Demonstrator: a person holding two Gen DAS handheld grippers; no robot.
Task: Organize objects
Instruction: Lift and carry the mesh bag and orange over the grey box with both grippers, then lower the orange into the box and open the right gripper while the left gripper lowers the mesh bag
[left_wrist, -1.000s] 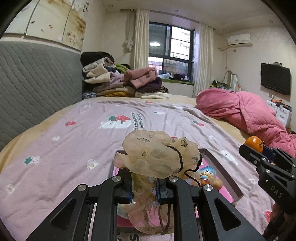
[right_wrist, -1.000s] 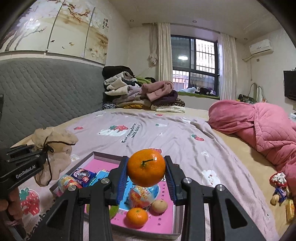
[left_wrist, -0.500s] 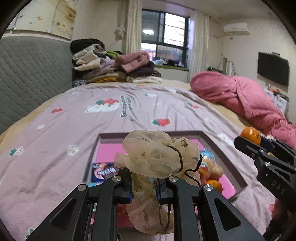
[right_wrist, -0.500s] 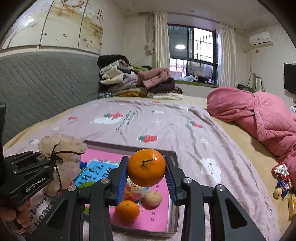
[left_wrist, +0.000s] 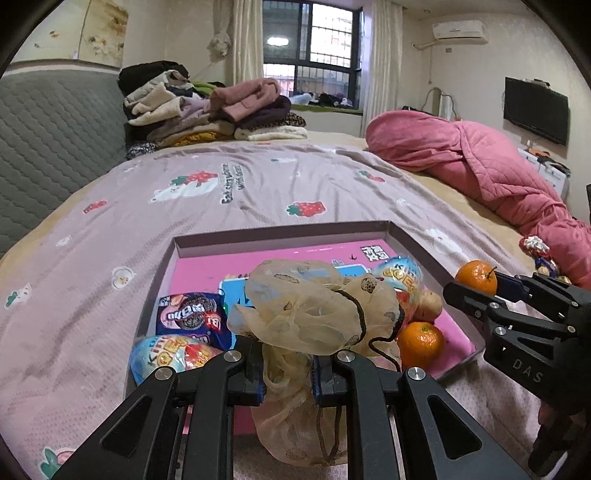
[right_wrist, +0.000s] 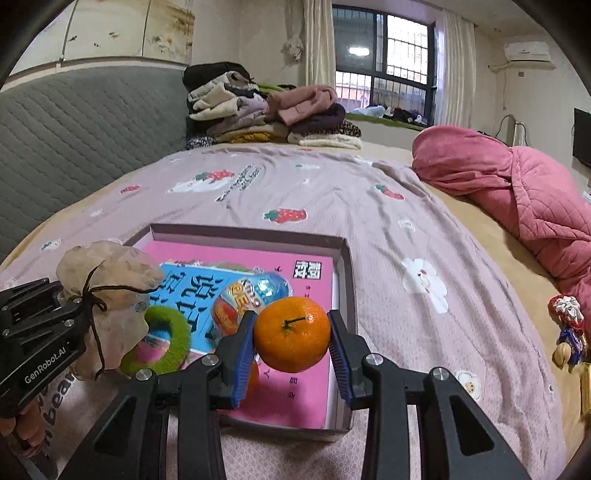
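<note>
While the left gripper (left_wrist: 287, 373) pinches a beige mesh pouch (left_wrist: 314, 306) over the near edge of the pink-bottomed tray (left_wrist: 280, 236) on the bed (left_wrist: 110, 240), the right gripper (right_wrist: 291, 341) clamps an orange (right_wrist: 291, 334) above the tray's right side. Second orange (left_wrist: 420, 344), snack packets (left_wrist: 190, 317) lie inside.

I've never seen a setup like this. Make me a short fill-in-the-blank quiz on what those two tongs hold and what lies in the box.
1. The right tongs are shut on a ____.
2. The left tongs pinch a beige mesh ____ with a dark drawstring.
3. The shallow box on the bed has a ____ bottom.
4. In the box, beside the cookie packet, one more ____ lies loose.

Missing words: tangerine; pouch; pink; tangerine
</note>
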